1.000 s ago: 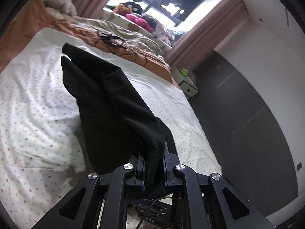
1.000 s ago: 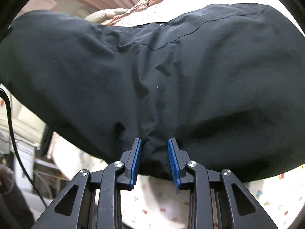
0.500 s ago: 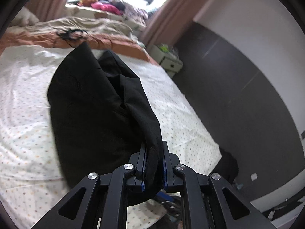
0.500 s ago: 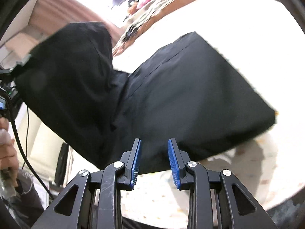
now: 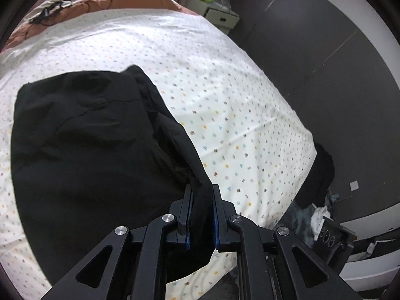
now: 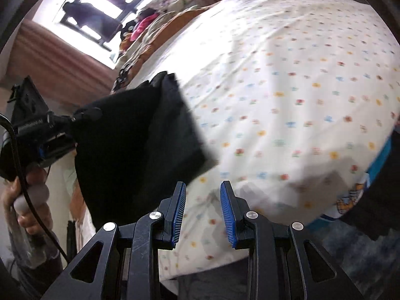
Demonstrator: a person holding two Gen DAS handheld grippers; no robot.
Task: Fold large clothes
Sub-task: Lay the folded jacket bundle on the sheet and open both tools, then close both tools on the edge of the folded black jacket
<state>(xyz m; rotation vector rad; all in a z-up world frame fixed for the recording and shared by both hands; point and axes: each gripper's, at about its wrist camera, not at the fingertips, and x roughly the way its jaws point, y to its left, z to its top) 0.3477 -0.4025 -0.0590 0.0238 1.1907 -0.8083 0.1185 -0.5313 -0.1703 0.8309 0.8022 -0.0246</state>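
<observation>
Garment (image 5: pixel 82 150), black, is lying in a rumpled heap on the bed (image 5: pixel 225 105), over the white flower-dotted sheet (image 6: pixel 287 100), near the foot edge. Left tongs (image 5: pixel 201 215) are clamping one bunched edge of the cloth between the blue pads; the fabric is running up from the jaws onto the heap. Right tongs (image 6: pixel 203 210) are standing apart with nothing between them, hovering over bare sheet just beside the garment's corner. In the right wrist view, a hand (image 6: pixel 30 200) is gripping the left tool's handle at far left. Orange blanket (image 5: pixel 105 0) is lying at the bed's far end.
</observation>
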